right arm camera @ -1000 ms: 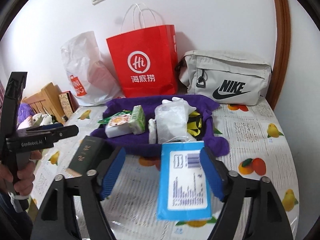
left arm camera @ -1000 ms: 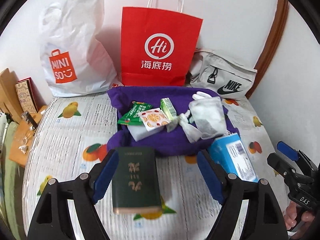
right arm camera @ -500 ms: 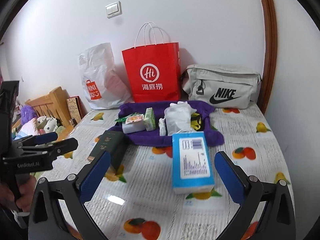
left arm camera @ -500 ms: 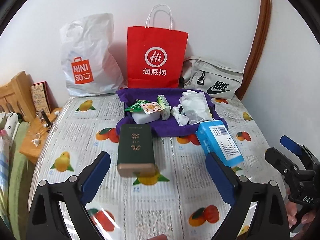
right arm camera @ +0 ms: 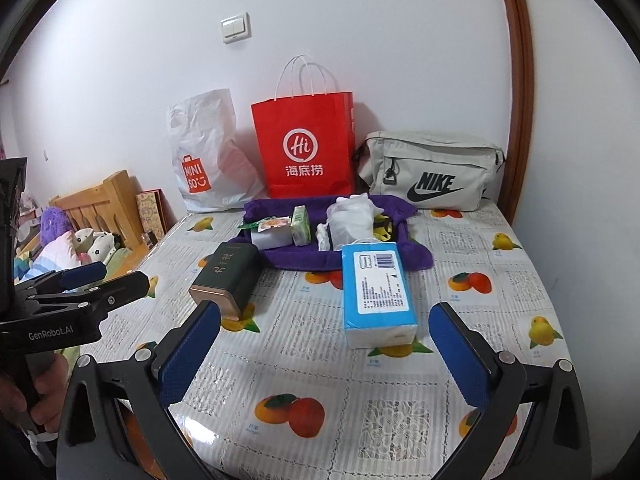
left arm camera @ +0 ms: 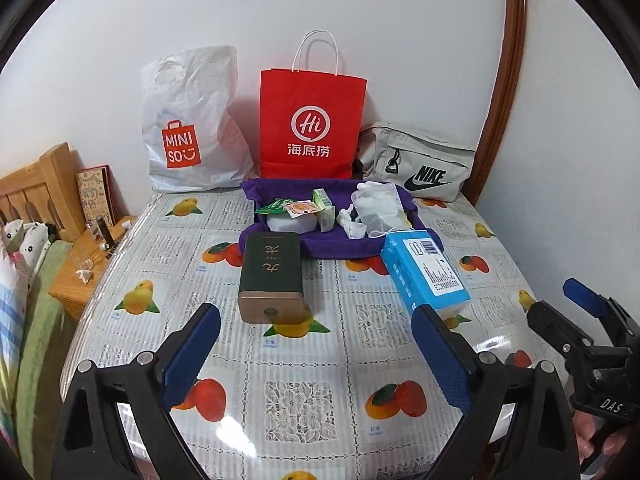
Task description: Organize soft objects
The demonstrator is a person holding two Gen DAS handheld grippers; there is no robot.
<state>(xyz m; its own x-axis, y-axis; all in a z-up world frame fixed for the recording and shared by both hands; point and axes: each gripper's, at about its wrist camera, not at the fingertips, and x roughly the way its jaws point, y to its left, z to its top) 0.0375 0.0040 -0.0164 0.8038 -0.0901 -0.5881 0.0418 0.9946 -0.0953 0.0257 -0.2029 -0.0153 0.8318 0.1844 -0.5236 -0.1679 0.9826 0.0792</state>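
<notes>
- Fruit-print tablecloth [left arm camera: 304, 380] against a white wall — red paper bag [left arm camera: 312, 120] at 12 o'clock.
- Left gripper [left arm camera: 316, 344] and right gripper [right arm camera: 324, 348]: jaws apart, empty.
- Blue tissue pack [right arm camera: 376, 288] at 12 o'clock of right jaws — apart.

Even, bright, diffuse indoor light, both views sharp. Soft shadows on the white wall [left arm camera: 400, 40] behind the red paper bag [left arm camera: 312, 120]. Glossy worktop [left arm camera: 304, 360] cover shows glare patches at its near edge, especially front right. Heavy fisheye: door frame [right arm camera: 520, 80] bows, corners vignette black. Slight softening toward the rim.
</notes>
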